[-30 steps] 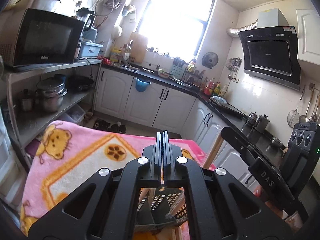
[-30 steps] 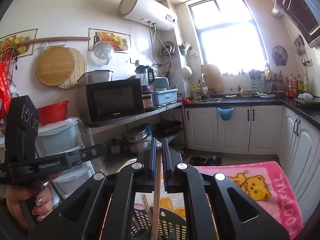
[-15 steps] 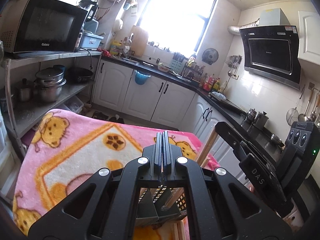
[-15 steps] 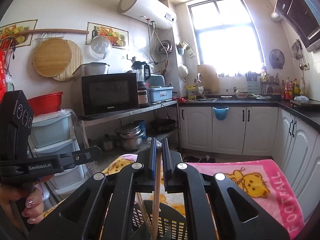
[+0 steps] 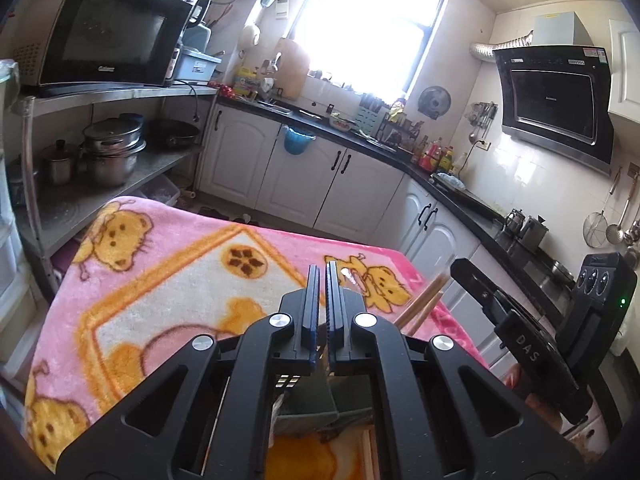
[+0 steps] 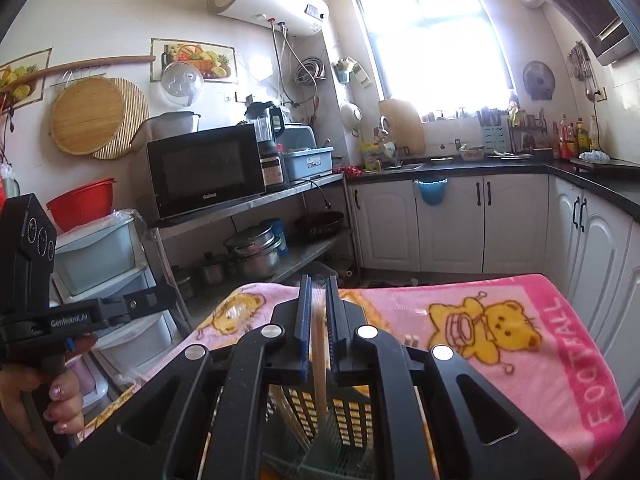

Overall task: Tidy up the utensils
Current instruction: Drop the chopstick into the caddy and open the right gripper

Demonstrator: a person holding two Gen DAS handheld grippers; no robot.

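My left gripper (image 5: 323,274) hovers over a dark slotted utensil holder (image 5: 308,408) on the pink blanket (image 5: 168,280). A narrow slit shows between its blue pads, with blanket visible through it and nothing gripped. Two wooden chopsticks (image 5: 422,304) lean out of the holder just to its right. The jaws of my right gripper (image 6: 318,280) are opening; a pale, blurred chopstick (image 6: 319,344) runs down between them into the holder (image 6: 348,416), loose from the pads. More chopsticks (image 6: 288,412) stand inside it. Each view shows the other gripper at its edge: the right gripper (image 5: 458,270) and the left gripper (image 6: 168,294).
A steel rack with a microwave (image 6: 204,172) and pots (image 6: 254,250) stands left of the blanket-covered table. White cabinets (image 5: 304,176) and a black counter run behind and to the right. A person's hand (image 6: 44,392) holds the left gripper's handle.
Both grippers have sunk toward the holder. Their pads, pressed together before, now stand slightly apart. The chopstick in the right gripper has gone blurred, and a second chopstick leans beside the left gripper.
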